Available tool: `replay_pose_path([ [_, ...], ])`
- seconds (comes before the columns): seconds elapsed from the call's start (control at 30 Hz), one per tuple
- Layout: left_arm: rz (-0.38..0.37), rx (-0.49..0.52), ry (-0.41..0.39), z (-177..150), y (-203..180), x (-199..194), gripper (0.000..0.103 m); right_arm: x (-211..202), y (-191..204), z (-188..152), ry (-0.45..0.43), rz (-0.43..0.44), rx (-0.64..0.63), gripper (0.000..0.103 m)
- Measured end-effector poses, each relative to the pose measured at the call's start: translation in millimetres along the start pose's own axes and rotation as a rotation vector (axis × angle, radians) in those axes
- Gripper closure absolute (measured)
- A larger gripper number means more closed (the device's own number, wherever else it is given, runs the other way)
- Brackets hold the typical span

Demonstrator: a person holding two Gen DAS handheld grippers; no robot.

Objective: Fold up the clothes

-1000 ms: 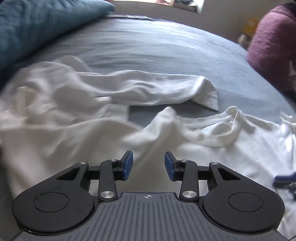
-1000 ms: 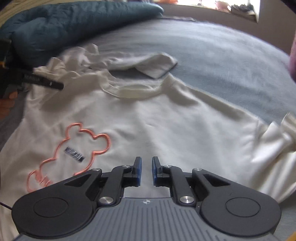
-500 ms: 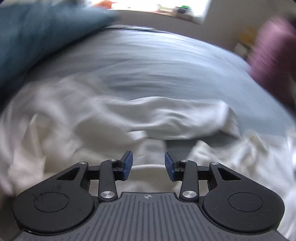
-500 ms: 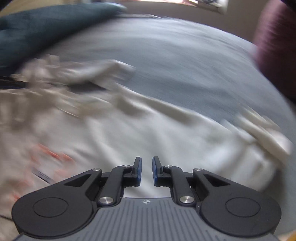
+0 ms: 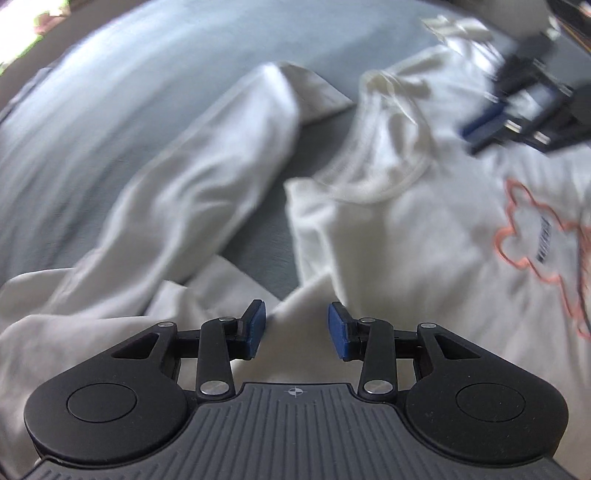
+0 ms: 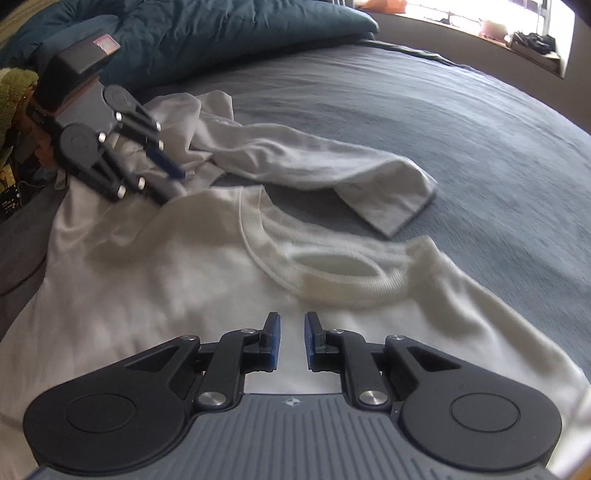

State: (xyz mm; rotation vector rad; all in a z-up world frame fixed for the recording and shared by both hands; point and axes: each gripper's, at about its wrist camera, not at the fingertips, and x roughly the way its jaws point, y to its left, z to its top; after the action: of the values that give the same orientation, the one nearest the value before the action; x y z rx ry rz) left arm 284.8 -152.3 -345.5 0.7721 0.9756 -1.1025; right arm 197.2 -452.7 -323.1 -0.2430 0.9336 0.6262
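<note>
White long-sleeve sweatshirt with orange outline print [image 5: 424, 236] lies spread on grey-blue bed sheet [image 6: 424, 122]. One sleeve [image 6: 317, 166] stretches across sheet beyond ribbed collar [image 6: 332, 273]. Left gripper [image 5: 294, 328] sits low at sweatshirt shoulder, fingers apart, nothing between. Right gripper [image 6: 291, 341] hovers near collar, fingers nearly together, small gap, empty. Dark teal blanket [image 6: 207, 33] bunched beyond sweatshirt.

One white sweatshirt [image 6: 177, 280], one bed [image 6: 461, 122], two hand-held grippers, one pillow [image 6: 207, 33].

Both wrist views low, close over white sweatshirt [image 5: 406, 229] [image 6: 166, 280]; facing roughly opposite ways; shared: collar, sleeve.
</note>
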Motion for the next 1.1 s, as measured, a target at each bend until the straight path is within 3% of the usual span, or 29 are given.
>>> replay_pose_path([
  [0.13, 0.028, -0.045, -0.025, -13.0, -2.8, 1.8, 0.100, 24.5, 2.2, 15.3, -0.004, -0.026, 0.000, 0.086],
  [0.23, 0.075, -0.240, -0.130, -33.0, 8.5, -15.1, 0.101, 28.3, 4.6, 13.3, -0.005, -0.064, -0.002, 0.084],
  [0.37, 0.081, -0.495, -0.201, -60.1, 23.5, -23.9, 0.101, 34.8, -0.8, -3.2, 0.029, -0.127, 0.026, 0.084],
  [0.5, 0.093, -0.565, -0.181, -62.7, 23.1, -15.7, 0.097, 39.3, -9.6, -10.1, 0.025, -0.142, 0.069, 0.085],
  [0.63, 0.090, -0.695, -0.236, -63.5, 35.0, -31.1, 0.086, 33.3, -7.1, -0.6, -0.007, -0.139, 0.066, 0.084],
  [0.8, 0.218, -0.810, -0.297, -59.9, 48.9, -52.3, 0.085, 52.1, -18.8, 5.0, -0.027, -0.131, 0.153, 0.084],
  [0.93, 0.207, -0.794, -0.355, -41.2, 41.7, -64.1, 0.084, 44.8, -36.4, 16.8, -0.104, -0.131, 0.251, 0.084],
  [1.0, 0.130, -0.720, -0.354, -23.8, 26.6, -58.4, 0.083, 31.7, -44.4, 20.3, -0.144, -0.125, 0.269, 0.084],
  [1.1, 0.023, -0.561, -0.270, 4.8, -4.0, -27.0, 0.083, 10.7, -56.9, 17.4, -0.122, -0.100, 0.219, 0.084],
])
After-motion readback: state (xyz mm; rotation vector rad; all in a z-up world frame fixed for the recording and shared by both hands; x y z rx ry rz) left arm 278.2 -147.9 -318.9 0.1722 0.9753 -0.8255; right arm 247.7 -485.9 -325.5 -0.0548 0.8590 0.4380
